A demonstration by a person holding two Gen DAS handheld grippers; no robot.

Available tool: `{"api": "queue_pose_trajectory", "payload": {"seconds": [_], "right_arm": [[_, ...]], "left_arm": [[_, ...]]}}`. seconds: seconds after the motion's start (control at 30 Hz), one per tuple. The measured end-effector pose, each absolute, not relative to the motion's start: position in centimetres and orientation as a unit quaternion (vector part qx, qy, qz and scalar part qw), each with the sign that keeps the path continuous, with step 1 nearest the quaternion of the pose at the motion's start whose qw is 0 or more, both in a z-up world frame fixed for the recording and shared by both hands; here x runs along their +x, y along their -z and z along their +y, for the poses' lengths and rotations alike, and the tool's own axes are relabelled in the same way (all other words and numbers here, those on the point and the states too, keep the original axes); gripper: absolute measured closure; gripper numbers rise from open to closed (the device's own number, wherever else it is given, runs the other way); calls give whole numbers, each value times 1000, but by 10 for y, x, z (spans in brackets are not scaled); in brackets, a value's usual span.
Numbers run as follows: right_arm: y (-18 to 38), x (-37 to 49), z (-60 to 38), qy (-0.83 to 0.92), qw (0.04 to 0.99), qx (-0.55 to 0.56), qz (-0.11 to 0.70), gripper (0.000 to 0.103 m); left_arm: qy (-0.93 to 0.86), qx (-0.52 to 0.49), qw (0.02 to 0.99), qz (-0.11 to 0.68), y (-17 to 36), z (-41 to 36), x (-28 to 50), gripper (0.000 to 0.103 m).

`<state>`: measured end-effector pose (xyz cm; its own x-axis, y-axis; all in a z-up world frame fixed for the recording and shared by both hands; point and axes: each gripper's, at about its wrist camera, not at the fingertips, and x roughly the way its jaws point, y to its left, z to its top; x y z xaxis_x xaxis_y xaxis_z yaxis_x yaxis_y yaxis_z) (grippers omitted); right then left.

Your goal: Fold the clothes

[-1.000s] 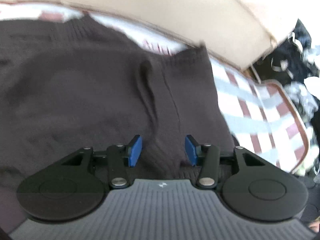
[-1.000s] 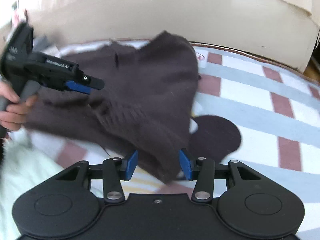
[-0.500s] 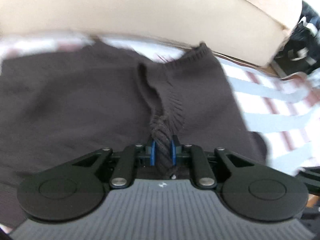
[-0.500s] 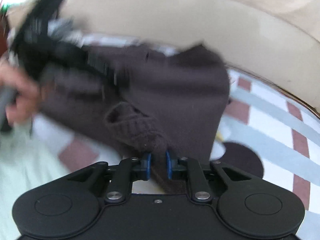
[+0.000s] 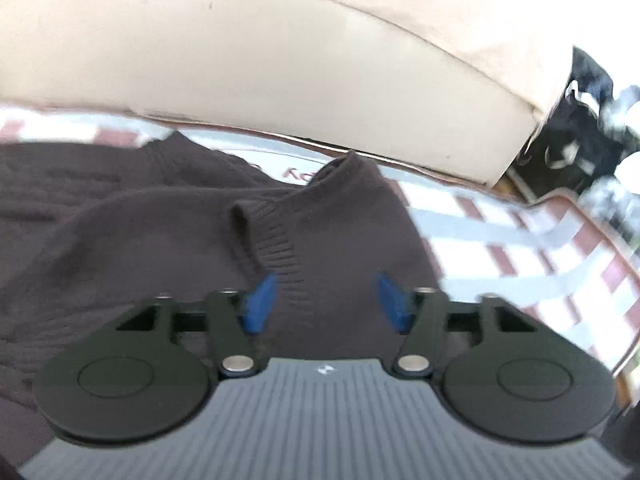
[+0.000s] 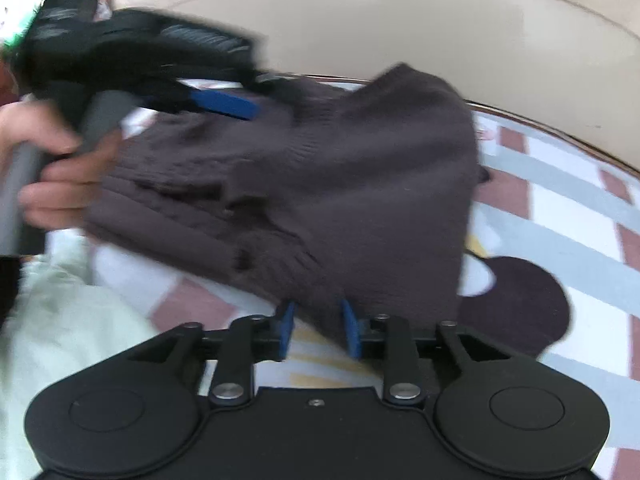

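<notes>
A dark brown knit sweater [image 5: 160, 240] lies folded on a checked red, white and grey cover [image 5: 500, 248]; it also shows in the right wrist view [image 6: 340, 184]. My left gripper [image 5: 326, 300] is open just above the sweater's ribbed edge [image 5: 280, 256], holding nothing. From the right wrist view the left gripper [image 6: 224, 104] hovers over the sweater's far left part, held by a hand. My right gripper [image 6: 318, 330] has its jaws partly open at the sweater's near edge, with cloth between the pads; a grip is unclear.
A beige padded backrest [image 5: 280, 60] runs along the far side. A pale green cloth [image 6: 60, 320] lies at the left. A dark round patch [image 6: 520, 304] is printed on the cover [image 6: 560, 208]. Dark clutter [image 5: 580, 120] sits past the right end.
Both grippers shut on the sweater half a second ago. Now the left has opened and let go, and the right has opened partway. The sweater lies more folded over.
</notes>
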<state>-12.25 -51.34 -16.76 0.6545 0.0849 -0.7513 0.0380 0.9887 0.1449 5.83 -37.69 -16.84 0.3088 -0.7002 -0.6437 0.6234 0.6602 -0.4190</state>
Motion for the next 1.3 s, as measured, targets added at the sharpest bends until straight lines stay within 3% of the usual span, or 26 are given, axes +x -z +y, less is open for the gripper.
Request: {"api": "queue_pose_trajectory", "payload": {"seconds": [0.1, 0.2, 0.3, 0.6, 0.73, 1.07, 1.3], "right_arm": [[172, -117, -509, -22, 902, 75, 425, 63], [174, -117, -510, -11, 899, 86, 430, 63], [160, -123, -509, -16, 904, 106, 414, 62], [129, -111, -484, -18, 918, 158, 364, 62], [122, -93, -462, -4, 920, 151, 361, 55], [146, -79, -440, 71, 900, 199, 381, 52], [142, -75, -440, 110, 900, 197, 373, 52]], "left_arm": [[377, 8, 795, 475, 196, -398, 69, 34], [357, 85, 807, 462, 203, -402, 58, 35], [337, 100, 824, 446, 189, -383, 51, 34], [147, 5, 864, 482, 162, -222, 99, 31], [70, -87, 853, 511, 167, -156, 118, 31], [46, -177, 811, 555, 205, -108, 113, 26], [37, -157, 828, 537, 216, -109, 111, 25]]}}
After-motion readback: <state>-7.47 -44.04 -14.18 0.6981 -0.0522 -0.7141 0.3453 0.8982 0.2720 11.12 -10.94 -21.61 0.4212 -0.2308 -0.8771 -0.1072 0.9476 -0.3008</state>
